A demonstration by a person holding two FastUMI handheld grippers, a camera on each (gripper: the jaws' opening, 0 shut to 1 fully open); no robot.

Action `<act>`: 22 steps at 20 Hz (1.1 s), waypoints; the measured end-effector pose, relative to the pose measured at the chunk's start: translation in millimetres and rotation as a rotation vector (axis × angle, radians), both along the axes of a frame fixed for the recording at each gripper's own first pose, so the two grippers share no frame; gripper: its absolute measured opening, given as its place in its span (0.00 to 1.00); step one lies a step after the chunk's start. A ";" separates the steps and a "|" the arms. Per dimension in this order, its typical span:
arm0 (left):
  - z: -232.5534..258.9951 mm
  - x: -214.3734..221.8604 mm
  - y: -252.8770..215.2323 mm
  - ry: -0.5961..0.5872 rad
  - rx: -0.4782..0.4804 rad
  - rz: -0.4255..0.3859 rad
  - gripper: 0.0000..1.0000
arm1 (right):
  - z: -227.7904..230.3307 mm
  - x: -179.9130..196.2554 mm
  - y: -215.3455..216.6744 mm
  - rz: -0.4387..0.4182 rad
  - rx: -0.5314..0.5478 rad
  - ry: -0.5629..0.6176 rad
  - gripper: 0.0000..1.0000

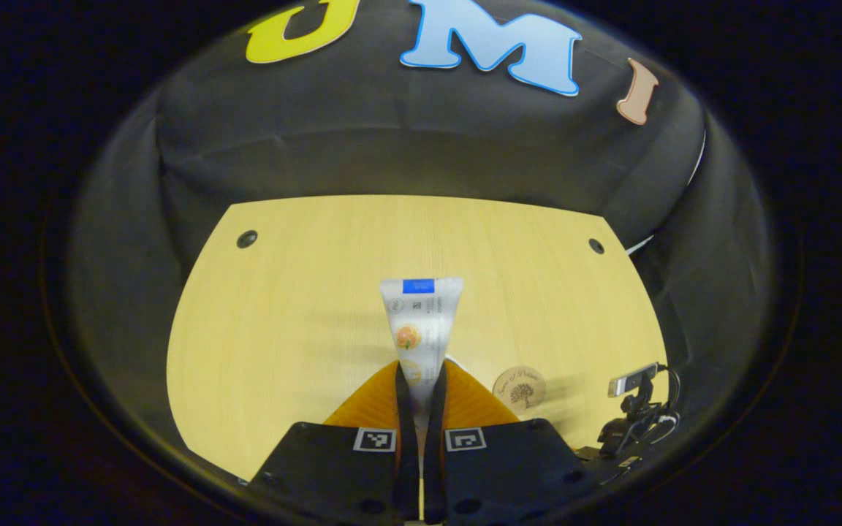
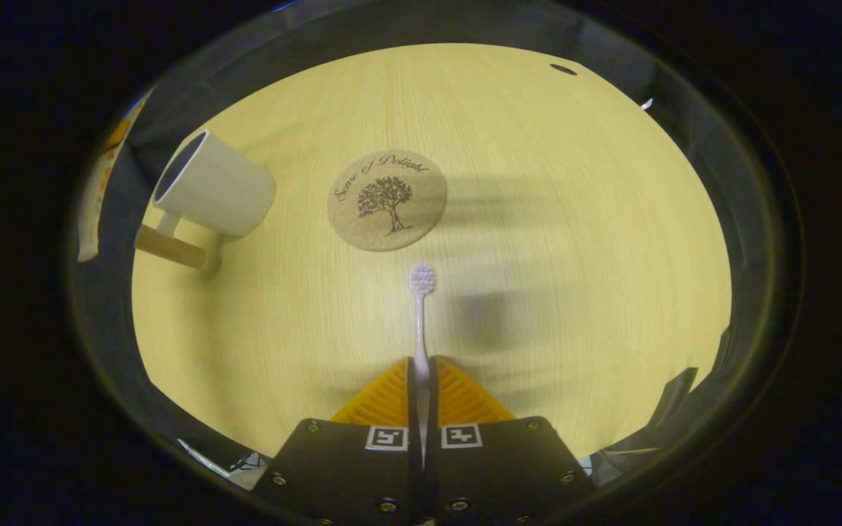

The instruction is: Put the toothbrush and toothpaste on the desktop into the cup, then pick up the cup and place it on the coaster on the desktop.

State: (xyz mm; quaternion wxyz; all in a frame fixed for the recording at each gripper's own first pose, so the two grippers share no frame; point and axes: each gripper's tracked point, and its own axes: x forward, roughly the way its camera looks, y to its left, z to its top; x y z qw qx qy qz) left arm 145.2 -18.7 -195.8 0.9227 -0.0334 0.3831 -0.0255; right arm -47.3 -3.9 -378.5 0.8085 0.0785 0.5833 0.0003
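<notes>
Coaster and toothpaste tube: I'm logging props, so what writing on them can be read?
Coaster: "Sense of Delight", in script above a tree drawing.
Toothpaste tube: print too small and blurred to read.
Square coded markers on each gripper: patterns, no words.

1. Lower end of toothpaste [image 1: 421, 329] hidden between fingers of left gripper [image 1: 421, 380]; cap unseen.
2. Toothbrush [image 2: 421, 314] handle end hidden inside right gripper [image 2: 422, 376].
3. Cup [image 2: 210, 186] interior dark, contents unreadable; handle partly behind body.
4. Coaster [image 1: 520, 388] print too small in left gripper view.
5. Camera [image 1: 636, 409] at desk edge tiny, details unclear.
</notes>
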 end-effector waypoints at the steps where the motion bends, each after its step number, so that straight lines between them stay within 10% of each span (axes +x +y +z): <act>1: -2.2 8.2 -2.0 -0.007 0.000 -0.008 0.10 | -0.3 -0.3 0.0 -0.002 0.004 -0.003 0.02; 22: -48.0 70.3 -17.5 -0.134 -0.021 -0.067 0.21 | 0.7 1.0 -1.1 -0.036 0.020 0.008 0.02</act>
